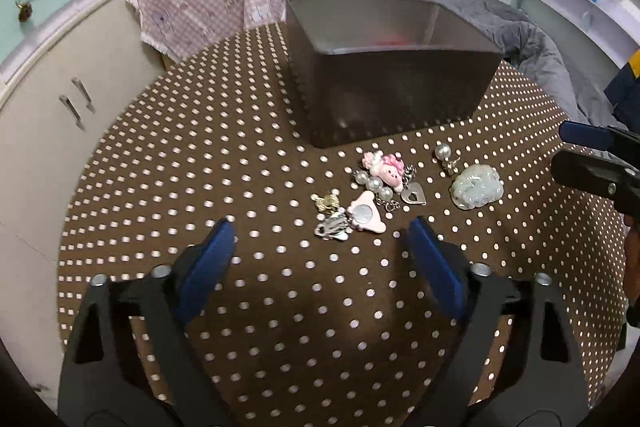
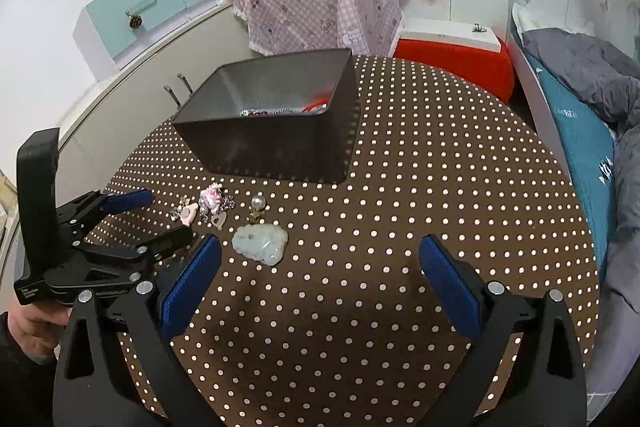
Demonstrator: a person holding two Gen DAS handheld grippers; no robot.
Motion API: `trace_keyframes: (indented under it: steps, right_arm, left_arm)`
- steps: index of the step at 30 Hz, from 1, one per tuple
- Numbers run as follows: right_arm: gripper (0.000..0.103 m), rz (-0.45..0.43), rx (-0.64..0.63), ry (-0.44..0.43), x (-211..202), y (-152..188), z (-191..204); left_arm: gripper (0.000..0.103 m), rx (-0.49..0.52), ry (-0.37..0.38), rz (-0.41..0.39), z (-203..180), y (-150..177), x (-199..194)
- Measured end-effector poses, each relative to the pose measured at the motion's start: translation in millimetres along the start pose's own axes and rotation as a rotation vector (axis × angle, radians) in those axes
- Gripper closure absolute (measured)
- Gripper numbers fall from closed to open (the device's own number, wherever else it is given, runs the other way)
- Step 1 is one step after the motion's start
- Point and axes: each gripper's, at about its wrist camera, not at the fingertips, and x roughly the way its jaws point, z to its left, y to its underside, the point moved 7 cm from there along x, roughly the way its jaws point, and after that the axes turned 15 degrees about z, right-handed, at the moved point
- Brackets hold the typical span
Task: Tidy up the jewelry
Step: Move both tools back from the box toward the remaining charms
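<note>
Several jewelry pieces lie on the brown dotted tablecloth (image 1: 200,167) in front of a dark box (image 1: 384,91): a pink charm with pearls (image 1: 384,171), a pink triangular piece (image 1: 366,217), a silver charm (image 1: 332,229), a heart pendant (image 1: 414,195), a pearl earring (image 1: 446,157) and a pale jade carving (image 1: 476,187). My left gripper (image 1: 324,251) hovers open just short of the silver charm, nothing between its fingers. My right gripper (image 2: 320,267) stands open, the jade carving (image 2: 260,243) just beyond its left finger. The box (image 2: 276,139) holds red and silver items.
A pink checked cloth (image 2: 320,7) drapes over something behind the table. A red-and-white box (image 2: 456,63) stands at the back right, a bed with grey bedding (image 2: 592,75) on the right, white cabinets (image 1: 52,131) on the left. A hand (image 2: 28,331) holds the left gripper.
</note>
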Motion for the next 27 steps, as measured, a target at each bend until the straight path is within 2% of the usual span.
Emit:
trace_keyframes:
  steps: [2,3,4,6,9,12,18,19,21,25,27]
  right_arm:
    - [0.008,0.006,0.0,-0.003,2.3,0.9,0.5]
    - [0.008,0.007,0.001,-0.006,3.1,1.3,0.6]
    - [0.008,0.009,0.002,-0.007,3.9,1.0,0.9]
    - [0.008,0.01,0.001,-0.011,5.3,1.6,1.4]
    - [0.008,0.015,-0.002,-0.013,8.7,0.2,4.4]
    - [0.008,0.02,-0.007,-0.014,11.3,-0.5,7.1]
    - [0.008,0.027,-0.014,-0.01,15.8,-2.7,12.1]
    - [0.008,0.029,-0.012,-0.01,17.2,-2.5,12.0]
    - [0.008,0.032,-0.008,-0.013,19.2,-1.7,11.6]
    - [0.008,0.035,-0.012,-0.013,21.0,-1.3,14.5]
    - [0.008,0.035,-0.016,-0.013,22.0,-1.7,16.9]
  left_arm:
    - [0.033,0.007,-0.007,-0.008,-0.9,-3.1,-1.6]
    - [0.045,0.008,0.002,-0.011,-0.7,-4.2,-3.3]
    - [0.051,0.006,0.008,-0.011,0.1,-4.9,-4.1]
    - [0.057,0.005,0.018,-0.007,5.0,-4.1,-5.6]
    - [0.057,-0.004,0.015,-0.011,11.6,-6.4,-5.8]
    - [0.048,-0.02,-0.006,-0.015,15.4,-7.1,-2.6]
    - [0.049,0.008,0.006,-0.023,12.1,-13.8,0.7]
    - [0.061,0.018,0.016,-0.025,10.3,-14.5,0.7]
    - [0.077,0.028,0.033,-0.03,7.7,-14.6,0.1]
    - [0.08,0.034,0.078,-0.034,8.4,-10.8,-2.5]
    - [0.085,0.033,0.104,-0.041,6.5,-5.8,-6.0]
